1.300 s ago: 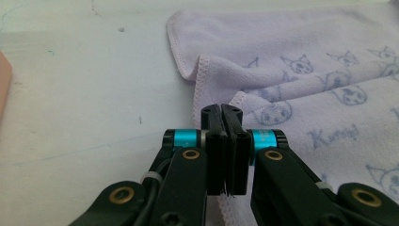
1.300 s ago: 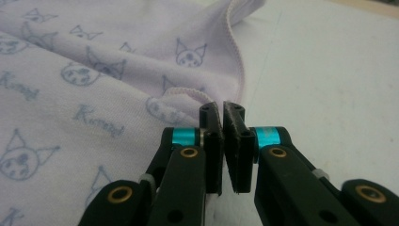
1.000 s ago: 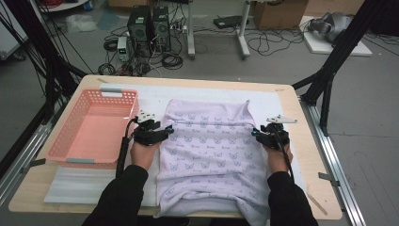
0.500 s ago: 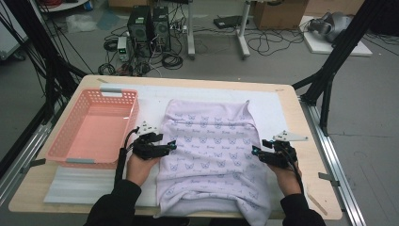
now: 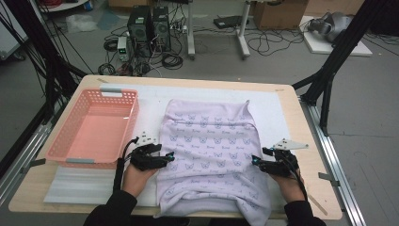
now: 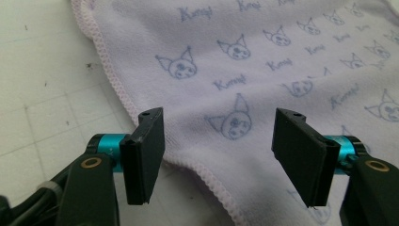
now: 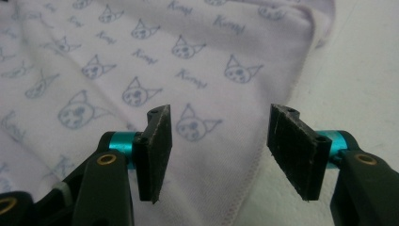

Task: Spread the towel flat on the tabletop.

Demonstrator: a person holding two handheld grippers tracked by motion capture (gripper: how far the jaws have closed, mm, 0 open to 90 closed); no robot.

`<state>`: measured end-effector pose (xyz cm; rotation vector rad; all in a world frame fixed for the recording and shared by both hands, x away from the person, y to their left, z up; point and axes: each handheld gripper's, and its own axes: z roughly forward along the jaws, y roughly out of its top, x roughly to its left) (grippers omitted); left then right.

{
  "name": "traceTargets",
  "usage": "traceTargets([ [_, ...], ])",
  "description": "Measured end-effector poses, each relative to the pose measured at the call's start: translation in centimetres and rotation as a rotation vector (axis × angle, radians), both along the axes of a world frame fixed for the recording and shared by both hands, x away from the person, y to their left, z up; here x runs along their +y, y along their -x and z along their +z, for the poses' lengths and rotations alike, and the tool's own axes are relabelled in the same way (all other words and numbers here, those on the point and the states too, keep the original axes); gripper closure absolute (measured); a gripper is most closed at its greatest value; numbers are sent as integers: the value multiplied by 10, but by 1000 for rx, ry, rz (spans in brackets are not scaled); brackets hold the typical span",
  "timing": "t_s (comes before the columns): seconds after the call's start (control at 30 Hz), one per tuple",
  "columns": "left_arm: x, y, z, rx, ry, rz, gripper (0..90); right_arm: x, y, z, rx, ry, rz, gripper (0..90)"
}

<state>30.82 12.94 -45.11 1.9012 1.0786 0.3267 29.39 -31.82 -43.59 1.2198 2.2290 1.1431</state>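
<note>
The lilac towel (image 5: 211,155) lies flat on the worktop (image 5: 291,117), its near end hanging over the front edge, just right of the pink basket (image 5: 94,127). The left gripper (image 5: 165,158) is at the towel's left edge, the right gripper (image 5: 256,162) at its right edge. Both sets of jaws have just been opening and stand wide above the hem, gripping nothing.

High view above the person's side, facing forward and down over the whole tabletop (image 5: 291,101), each tongs view riding low and close behind its own jaws, all three sharing the lilac towel (image 5: 211,146) edges beside the tongs
</note>
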Motion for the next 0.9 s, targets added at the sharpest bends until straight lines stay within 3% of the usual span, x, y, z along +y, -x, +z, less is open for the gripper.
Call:
traceTargets([
  [0.17,-3,6,0,-23,-69,-21,419,2,0,-9,68,47,9,462],
  [0.23,-4,7,0,-39,-110,-41,665,3,0,-10,53,75,6,582],
  [0.27,-2,5,0,-37,-111,-44,755,3,-1,-9,58,84,7,689],
  [0.3,0,2,1,-20,-96,-47,839,4,-1,-8,61,84,9,852],
  [0.43,-1,-11,4,-36,-127,17,857,7,-8,-7,55,95,14,884],
  [0.57,-5,-25,7,-47,-108,87,858,7,-20,-8,35,93,-12,887],
  [0.7,-11,-39,14,-92,-105,150,858,4,-35,-9,-2,81,-65,890],
  [0.9,-11,-67,12,-73,-67,212,858,5,-59,-10,-26,80,-106,890],
])
